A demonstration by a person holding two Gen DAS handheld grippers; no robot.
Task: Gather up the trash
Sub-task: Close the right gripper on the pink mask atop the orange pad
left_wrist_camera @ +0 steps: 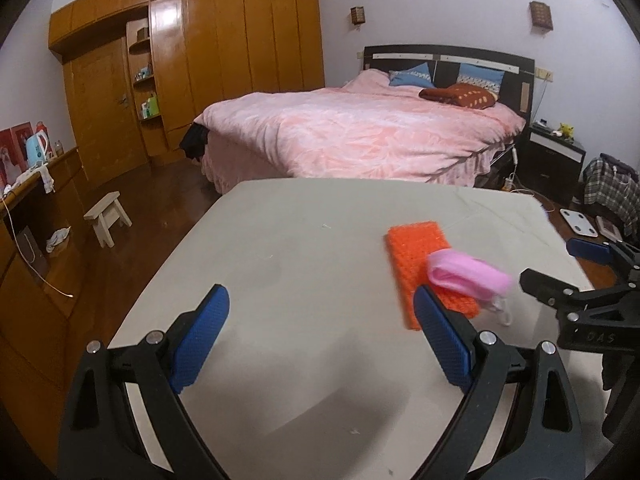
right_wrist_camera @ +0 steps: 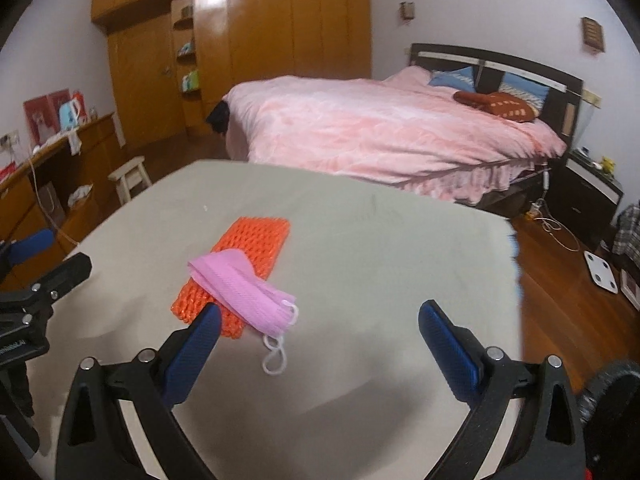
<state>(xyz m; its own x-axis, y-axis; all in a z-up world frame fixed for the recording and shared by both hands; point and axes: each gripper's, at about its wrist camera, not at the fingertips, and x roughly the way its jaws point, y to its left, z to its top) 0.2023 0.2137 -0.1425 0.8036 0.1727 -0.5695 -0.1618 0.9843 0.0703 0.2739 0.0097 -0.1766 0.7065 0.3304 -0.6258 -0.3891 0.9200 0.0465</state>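
Note:
An orange foam net sleeve [left_wrist_camera: 416,256] [right_wrist_camera: 256,244] lies flat on the beige table [left_wrist_camera: 280,248] [right_wrist_camera: 380,248]. A crumpled pink face mask [left_wrist_camera: 468,274] [right_wrist_camera: 244,292] rests across its near end, white ear loops trailing onto the cloth. My left gripper [left_wrist_camera: 322,300] hovers open over bare table, its right fingertip just in front of the sleeve's near end. My right gripper [right_wrist_camera: 320,316] is open too, with its left fingertip close to the sleeve and mask. Each gripper shows at the edge of the other's view. Nothing is held.
Beyond the table's far edge stands a bed with a pink cover [left_wrist_camera: 360,132] [right_wrist_camera: 380,124]. A small wooden stool [left_wrist_camera: 107,216] and a desk [left_wrist_camera: 24,208] are on the left, a wardrobe [left_wrist_camera: 200,60] behind. A scale [right_wrist_camera: 602,272] and cables lie on the floor at right.

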